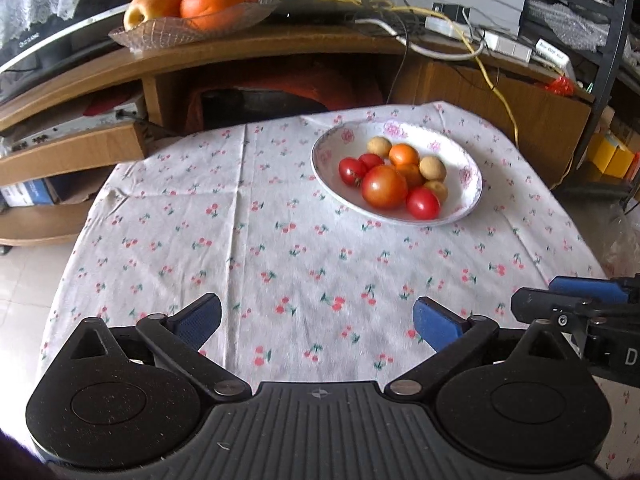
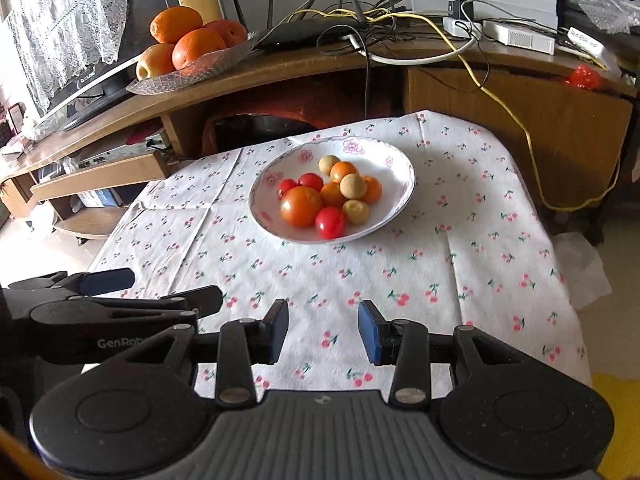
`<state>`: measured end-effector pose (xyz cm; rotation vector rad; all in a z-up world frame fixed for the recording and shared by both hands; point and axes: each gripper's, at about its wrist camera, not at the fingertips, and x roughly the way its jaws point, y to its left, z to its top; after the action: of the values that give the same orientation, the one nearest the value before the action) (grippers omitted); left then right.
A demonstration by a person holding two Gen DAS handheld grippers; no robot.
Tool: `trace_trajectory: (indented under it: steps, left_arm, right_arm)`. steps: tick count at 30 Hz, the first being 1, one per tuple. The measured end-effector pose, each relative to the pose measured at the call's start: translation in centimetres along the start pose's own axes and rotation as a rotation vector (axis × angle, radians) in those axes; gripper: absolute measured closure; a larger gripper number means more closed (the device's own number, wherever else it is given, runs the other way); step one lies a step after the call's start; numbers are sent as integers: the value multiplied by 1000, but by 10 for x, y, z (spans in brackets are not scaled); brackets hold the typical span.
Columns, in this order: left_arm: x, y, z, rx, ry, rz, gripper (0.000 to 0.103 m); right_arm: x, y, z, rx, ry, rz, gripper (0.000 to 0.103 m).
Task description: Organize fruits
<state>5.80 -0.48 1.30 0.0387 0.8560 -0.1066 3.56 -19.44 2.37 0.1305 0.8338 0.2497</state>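
With the left gripper (image 1: 316,320) spread wide and the right gripper (image 2: 323,330) half-parted, both empty, approach the plate (image 2: 394,204) slowly and pick one fruit without nudging its neighbours.

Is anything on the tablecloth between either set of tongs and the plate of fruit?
Nothing visible. Only bare tablecloth lies between the left tongs, the right tongs and the plate. Both are empty and hang above the near edge.
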Motion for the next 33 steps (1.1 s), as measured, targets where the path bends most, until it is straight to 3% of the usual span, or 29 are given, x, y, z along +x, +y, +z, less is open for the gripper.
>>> trace_trajectory:
  steps: [8, 18, 27, 33]
  left_arm:
    - [-9, 1, -10, -33, 14, -45, 0]
    - [-19, -9, -22, 25, 27, -11, 0]
    - [-22, -2, -26, -37, 67, -46, 0]
    - [-25, -1, -26, -42, 43, -26, 0]
  right_arm:
    - [-6, 2, -14, 18, 21, -8, 65]
    - [-14, 4, -26, 31, 34, -26, 65]
    - [-21, 7, -33, 38, 35, -19, 65]
    - [-21, 10, -38, 31, 45, -9, 65]
